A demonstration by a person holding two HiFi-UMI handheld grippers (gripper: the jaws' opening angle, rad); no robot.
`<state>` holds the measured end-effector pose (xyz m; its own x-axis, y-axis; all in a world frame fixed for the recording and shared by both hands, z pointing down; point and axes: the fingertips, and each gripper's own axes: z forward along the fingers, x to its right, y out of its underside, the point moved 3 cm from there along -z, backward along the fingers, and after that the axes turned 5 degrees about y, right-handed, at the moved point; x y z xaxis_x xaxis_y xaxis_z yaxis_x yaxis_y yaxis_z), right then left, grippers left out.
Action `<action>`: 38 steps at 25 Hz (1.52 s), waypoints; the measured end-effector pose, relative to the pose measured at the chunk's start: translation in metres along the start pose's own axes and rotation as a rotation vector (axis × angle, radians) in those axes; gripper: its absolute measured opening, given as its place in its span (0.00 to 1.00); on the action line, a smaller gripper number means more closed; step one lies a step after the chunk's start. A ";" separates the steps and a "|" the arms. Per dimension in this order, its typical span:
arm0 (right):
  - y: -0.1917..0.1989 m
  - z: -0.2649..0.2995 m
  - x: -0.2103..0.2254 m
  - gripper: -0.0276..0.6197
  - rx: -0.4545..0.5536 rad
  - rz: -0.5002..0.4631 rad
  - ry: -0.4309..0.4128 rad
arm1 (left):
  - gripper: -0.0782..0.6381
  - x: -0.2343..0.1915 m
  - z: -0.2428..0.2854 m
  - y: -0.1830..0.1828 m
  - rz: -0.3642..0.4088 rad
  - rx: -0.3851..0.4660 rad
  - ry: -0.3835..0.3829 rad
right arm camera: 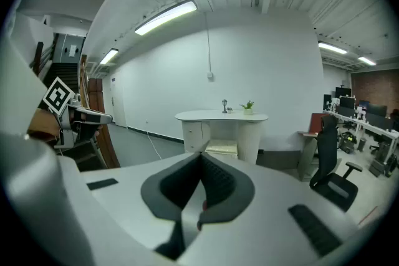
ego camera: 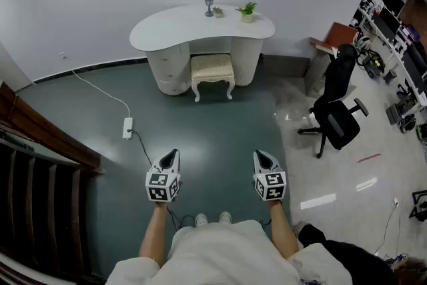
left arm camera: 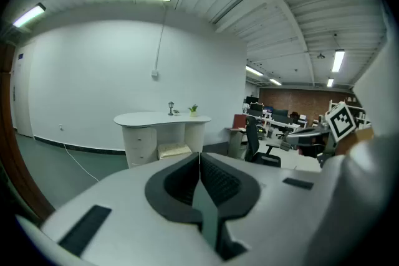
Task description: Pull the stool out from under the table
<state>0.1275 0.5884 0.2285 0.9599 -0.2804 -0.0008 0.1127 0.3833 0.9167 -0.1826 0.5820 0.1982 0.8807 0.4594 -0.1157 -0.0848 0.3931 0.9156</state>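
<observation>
Though unclear overhead, left tongs (left arm camera: 199, 156) and right tongs (right arm camera: 201, 156) appear closed close-up.

— What's ahead of your right gripper (right arm camera: 201, 157)?
— Its jaws are pressed together, with nothing between them. Well beyond them stands the white table (right arm camera: 221, 116), with the stool (right arm camera: 222, 147) tucked under it.
— And to the right?
— I see a black office chair (right arm camera: 329, 162), apart from the table.

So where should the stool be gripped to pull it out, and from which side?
Probably the front seat rail of the stool, just above its two front legs, coming from its near, open side. Its rear sits tucked under the table between the two pedestals, so only the front is exposed.
</observation>
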 end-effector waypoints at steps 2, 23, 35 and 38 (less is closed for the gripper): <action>-0.001 0.001 0.000 0.04 0.002 0.000 -0.002 | 0.13 0.000 0.002 0.000 0.001 0.001 0.001; 0.012 -0.001 0.002 0.56 0.007 0.004 -0.111 | 0.46 0.035 0.015 0.012 -0.040 0.007 0.098; 0.041 -0.011 0.036 0.53 -0.031 -0.008 -0.124 | 0.46 0.075 0.030 0.027 -0.045 -0.019 0.070; 0.041 -0.003 0.046 0.53 -0.035 -0.004 -0.127 | 0.46 0.078 0.038 0.028 -0.044 -0.029 0.061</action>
<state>0.1769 0.5944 0.2649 0.9193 -0.3905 0.0487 0.1271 0.4116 0.9024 -0.0990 0.5986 0.2289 0.8541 0.4884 -0.1791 -0.0610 0.4360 0.8979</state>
